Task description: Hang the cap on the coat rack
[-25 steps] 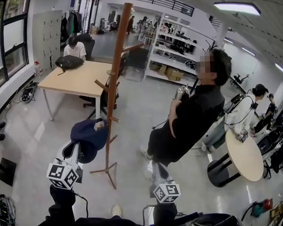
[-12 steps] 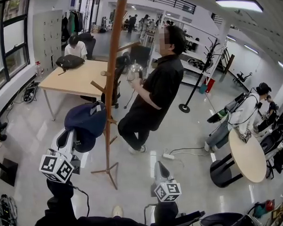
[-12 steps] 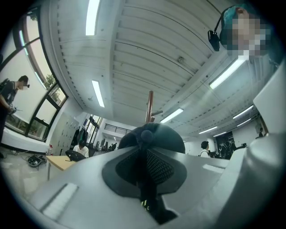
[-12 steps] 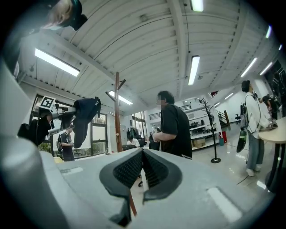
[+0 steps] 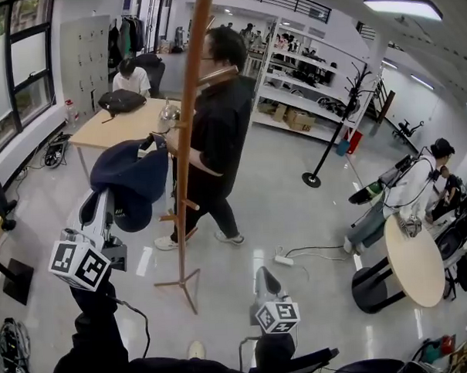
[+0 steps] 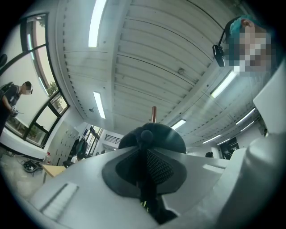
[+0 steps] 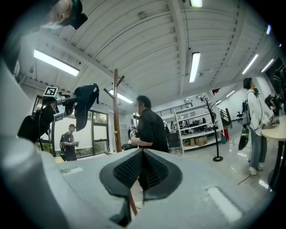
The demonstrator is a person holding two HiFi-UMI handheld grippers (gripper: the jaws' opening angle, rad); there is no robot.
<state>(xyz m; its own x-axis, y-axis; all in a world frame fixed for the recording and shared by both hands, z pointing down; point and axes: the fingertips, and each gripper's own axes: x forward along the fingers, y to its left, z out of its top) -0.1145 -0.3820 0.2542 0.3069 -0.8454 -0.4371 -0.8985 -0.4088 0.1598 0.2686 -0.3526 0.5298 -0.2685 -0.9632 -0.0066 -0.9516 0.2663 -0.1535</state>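
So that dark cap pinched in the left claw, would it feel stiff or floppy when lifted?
Probably floppy: the cap droops in folds below where the left claw pinches it. Likely light as well, since that one narrow pinch holds it up. It might swing a little near the coat rack, being so loose.

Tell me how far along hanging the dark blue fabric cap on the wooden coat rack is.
Done: the left gripper is shut on the dark blue fabric cap, lifted beside the wooden coat rack. In hand: lining it up. Left: hook it onto the rack, release.
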